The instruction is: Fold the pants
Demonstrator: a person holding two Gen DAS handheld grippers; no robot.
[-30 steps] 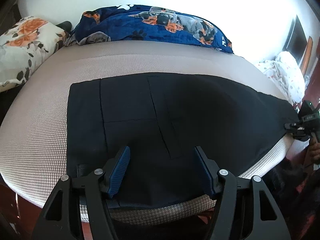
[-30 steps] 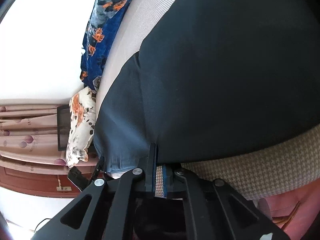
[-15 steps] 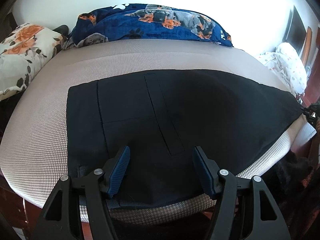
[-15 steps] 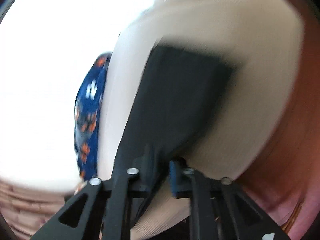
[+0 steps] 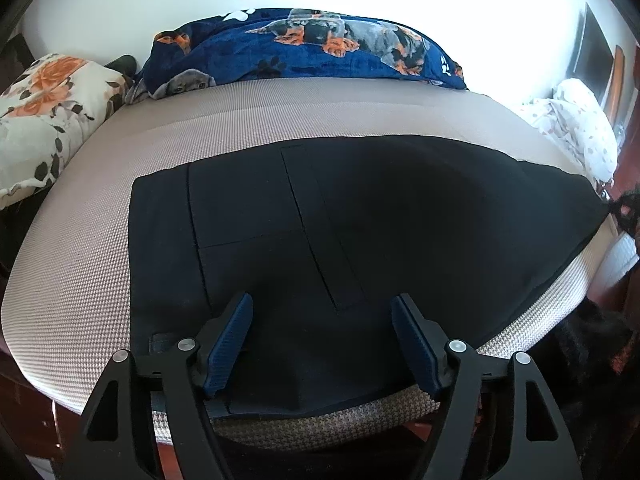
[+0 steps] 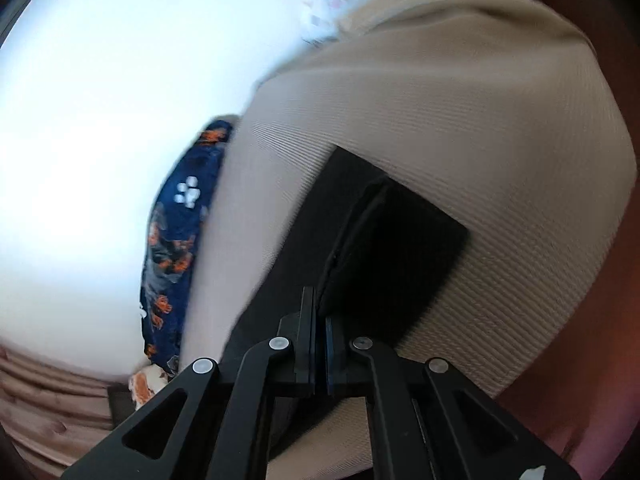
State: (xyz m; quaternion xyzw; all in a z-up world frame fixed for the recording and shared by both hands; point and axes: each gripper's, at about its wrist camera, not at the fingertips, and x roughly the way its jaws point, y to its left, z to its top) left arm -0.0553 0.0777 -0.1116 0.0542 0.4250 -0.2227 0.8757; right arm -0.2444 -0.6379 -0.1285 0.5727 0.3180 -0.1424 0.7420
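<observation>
Black pants point(image 5: 360, 232) lie spread flat on a beige bed point(image 5: 280, 112), waistband toward the left. My left gripper point(image 5: 322, 340) is open, its blue pads point(image 5: 230, 344) hovering just over the pants' near edge. My right gripper point(image 6: 318, 304) is shut on a fold of the pants point(image 6: 384, 256) and holds that end lifted over the mattress point(image 6: 460, 100). In the left wrist view the right gripper point(image 5: 624, 212) shows dimly at the pants' far right tip.
A blue dog-print blanket point(image 5: 304, 48) lies along the bed's back edge and shows in the right wrist view point(image 6: 176, 240). A floral pillow point(image 5: 44, 112) sits at the left. White spotted bedding point(image 5: 576, 120) is at the right. Dark wood frame point(image 6: 608, 320) borders the bed.
My right gripper has swung and lifted with the pants' end, its view turning from the pants to the bed. The left gripper stays open, nearly still.
</observation>
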